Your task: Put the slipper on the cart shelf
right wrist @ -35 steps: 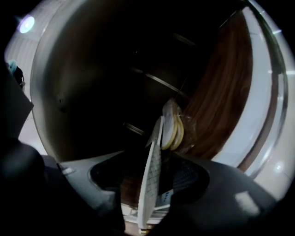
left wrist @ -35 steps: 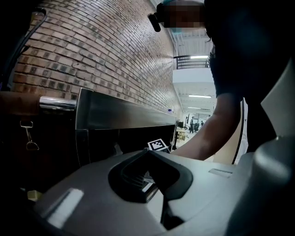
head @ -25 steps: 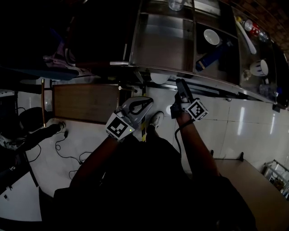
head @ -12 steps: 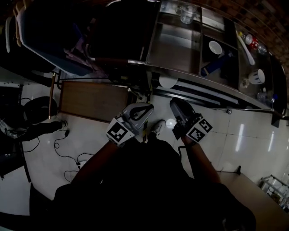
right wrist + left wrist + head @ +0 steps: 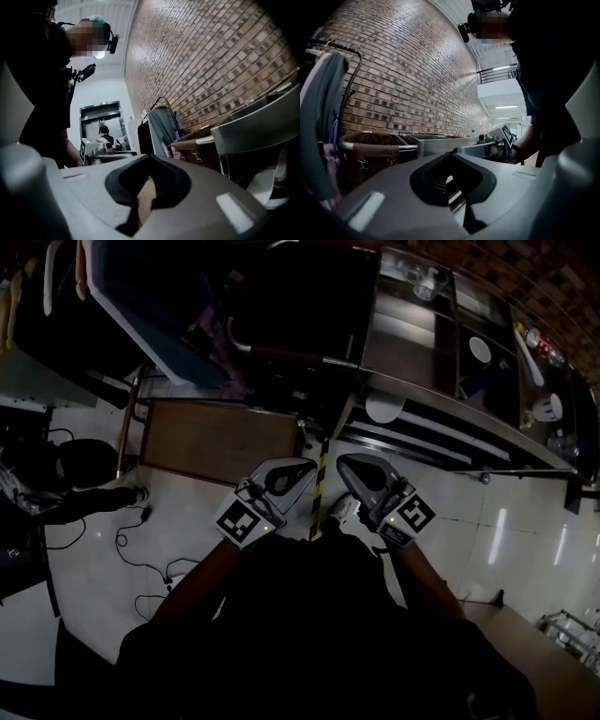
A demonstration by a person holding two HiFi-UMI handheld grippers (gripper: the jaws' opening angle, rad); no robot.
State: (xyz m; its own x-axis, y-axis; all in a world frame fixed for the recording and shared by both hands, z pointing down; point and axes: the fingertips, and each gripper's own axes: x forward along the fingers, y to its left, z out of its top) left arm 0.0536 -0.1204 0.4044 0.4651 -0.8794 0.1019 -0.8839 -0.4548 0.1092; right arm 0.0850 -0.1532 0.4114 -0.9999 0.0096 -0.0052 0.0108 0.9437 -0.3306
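A brick wall (image 5: 403, 70) backs the white tiled floor (image 5: 525, 512), where the steel cart (image 5: 412, 334) stands at the far right. A pale shape that looks like the slipper (image 5: 384, 409) lies on its lower shelf, apart from your grippers. Your left gripper (image 5: 298, 468) and right gripper (image 5: 349, 467) hover near your body, both clenched shut on nothing.

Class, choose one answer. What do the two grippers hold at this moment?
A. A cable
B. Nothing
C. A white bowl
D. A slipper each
B: the left gripper and the right gripper both have their fingers closed together, with nothing between them.
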